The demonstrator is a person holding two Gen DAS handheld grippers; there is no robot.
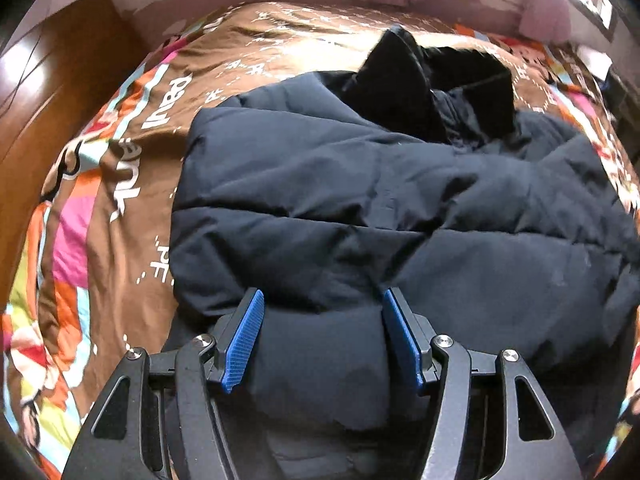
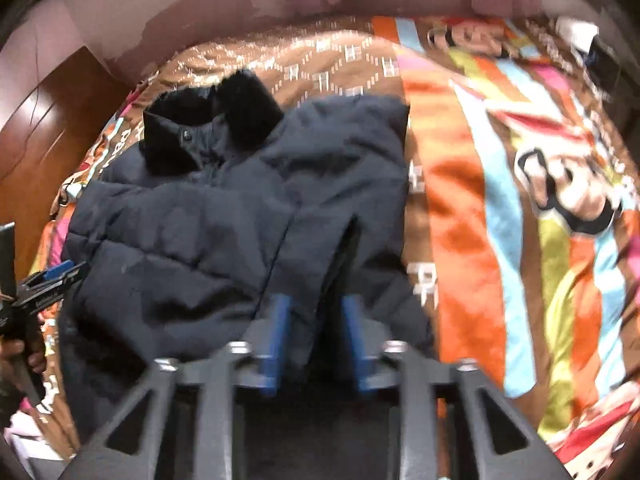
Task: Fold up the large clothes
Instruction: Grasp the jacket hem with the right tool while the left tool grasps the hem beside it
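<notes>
A dark navy puffer jacket (image 1: 360, 200) with a black furry collar (image 1: 404, 84) lies on the bed. Its sleeves are folded over the front. My left gripper (image 1: 322, 300) is at the jacket's near hem. Its blue pads (image 1: 244, 340) stand wide apart with thick padded fabric bulging between them. In the right wrist view the jacket (image 2: 224, 220) fills the left half, collar (image 2: 212, 124) at the far end. My right gripper (image 2: 316, 304) holds a fold of the jacket's hem between its blue pads (image 2: 276, 344). The left gripper (image 2: 52, 276) shows at the left edge.
The bed has a brown cover (image 1: 132, 184) with colourful stripes and cartoon prints (image 2: 520, 200). A wooden cabinet (image 1: 44, 92) stands left of the bed. A pinkish wall (image 2: 240, 4) runs behind it. Light items (image 2: 24, 436) lie at the lower left.
</notes>
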